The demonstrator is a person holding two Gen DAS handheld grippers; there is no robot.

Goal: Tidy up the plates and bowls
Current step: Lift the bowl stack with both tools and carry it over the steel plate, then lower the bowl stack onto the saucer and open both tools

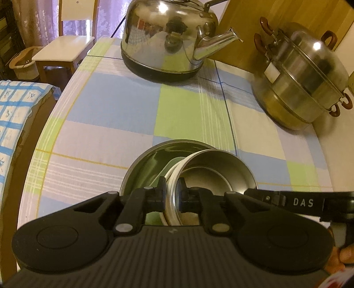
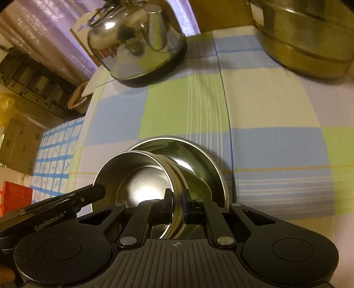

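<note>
A small steel bowl sits tilted inside a wider steel bowl on the checked tablecloth. My left gripper is shut on the small bowl's near-left rim, which shows a pale band. My right gripper is shut on the same small bowl at its right rim, with the wide bowl behind it. Each gripper's finger shows in the other's view: the right one and the left one.
A steel kettle stands at the table's far side. A lidded steel steamer pot stands at the far right before a wooden board. A stool and a blue-checked cushion lie beyond the left table edge.
</note>
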